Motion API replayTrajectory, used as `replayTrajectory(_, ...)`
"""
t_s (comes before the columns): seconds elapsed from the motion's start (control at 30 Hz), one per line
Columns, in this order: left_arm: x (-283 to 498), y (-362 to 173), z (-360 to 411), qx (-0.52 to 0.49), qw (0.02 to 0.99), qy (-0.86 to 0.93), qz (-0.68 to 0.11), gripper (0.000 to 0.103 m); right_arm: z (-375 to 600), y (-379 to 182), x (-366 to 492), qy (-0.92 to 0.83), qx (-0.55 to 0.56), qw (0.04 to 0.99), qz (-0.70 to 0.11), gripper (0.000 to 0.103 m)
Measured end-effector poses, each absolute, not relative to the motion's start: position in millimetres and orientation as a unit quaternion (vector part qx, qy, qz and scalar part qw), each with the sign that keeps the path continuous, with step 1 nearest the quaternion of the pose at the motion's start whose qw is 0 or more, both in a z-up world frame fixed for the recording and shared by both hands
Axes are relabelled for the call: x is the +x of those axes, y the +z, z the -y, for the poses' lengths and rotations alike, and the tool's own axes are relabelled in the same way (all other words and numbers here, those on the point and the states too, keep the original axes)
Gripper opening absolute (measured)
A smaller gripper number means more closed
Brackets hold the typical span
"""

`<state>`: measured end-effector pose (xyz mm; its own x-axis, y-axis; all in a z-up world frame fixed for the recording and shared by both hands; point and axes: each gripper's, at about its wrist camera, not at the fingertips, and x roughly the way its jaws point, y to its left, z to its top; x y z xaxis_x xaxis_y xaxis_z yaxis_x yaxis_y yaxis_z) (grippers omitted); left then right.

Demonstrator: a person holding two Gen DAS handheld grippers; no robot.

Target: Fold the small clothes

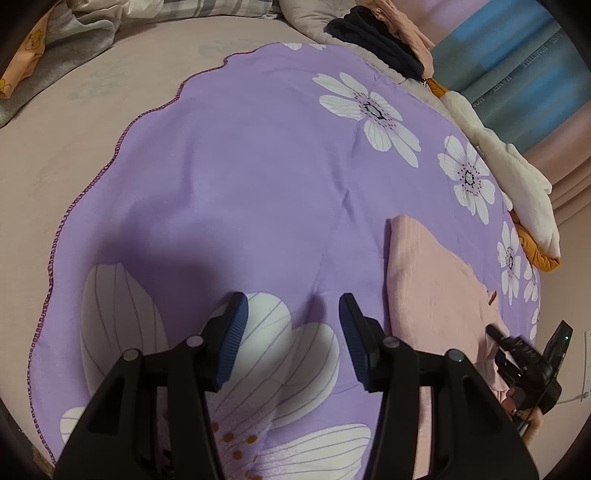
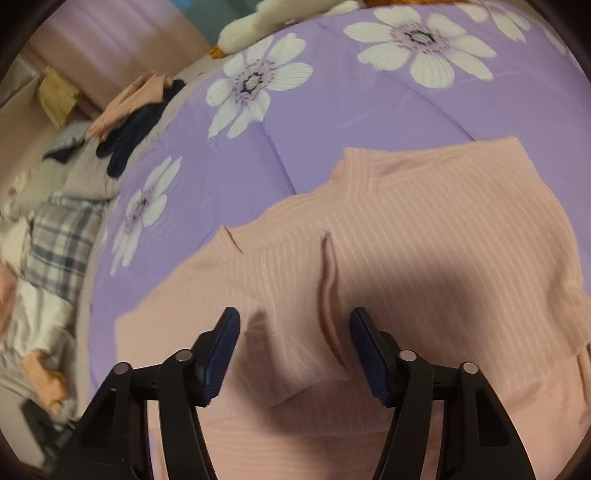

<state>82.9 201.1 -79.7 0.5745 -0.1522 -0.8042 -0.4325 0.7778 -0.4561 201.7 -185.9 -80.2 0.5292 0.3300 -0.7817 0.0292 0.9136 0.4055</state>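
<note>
A pink ribbed garment (image 2: 424, 236) lies partly folded on a purple flowered blanket (image 2: 314, 122). My right gripper (image 2: 294, 321) is open and empty, just above the garment's near part, with a raised crease between its fingers. In the left wrist view the same pink garment (image 1: 432, 280) lies to the right on the blanket (image 1: 258, 166). My left gripper (image 1: 291, 306) is open and empty over a large white flower print, left of the garment. The right gripper (image 1: 524, 354) shows at the right edge, over the garment.
A pile of other clothes lies beyond the blanket: dark navy items (image 1: 376, 33), peach cloth (image 2: 129, 99), plaid fabric (image 2: 62, 251). A white and orange plush item (image 1: 517, 177) rests at the blanket's right edge. Grey and printed clothes (image 1: 55, 48) lie far left on the bed.
</note>
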Motion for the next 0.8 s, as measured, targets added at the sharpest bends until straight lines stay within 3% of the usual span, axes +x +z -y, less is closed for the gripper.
replayTrajectory(0.03,83.1,-79.8,-200.6,-0.322,0.827,0.085,-0.453,0.051,181.0,-80.5,201.7,0.079,0.166,0.858,-0.48,0.012)
replayTrajectory(0.1,83.0,-79.2,-198.7,-0.321,0.827,0.082,-0.454,0.051,177.1,-75.6,198.7,0.075,0.146,0.866,-0.471,0.01)
replayTrajectory(0.6,97.0,-66.1,-162.7,-0.311,0.838,0.017,-0.448,0.049,194.9,41.3,190.8,0.119,0.118,0.918,-0.358,0.009)
replayTrajectory(0.8,114.3,-58.7,-136.4,-0.291,0.842,-0.012,-0.454,0.048,229.2,43.1,191.3,0.083,0.123,0.926,-0.348,0.009)
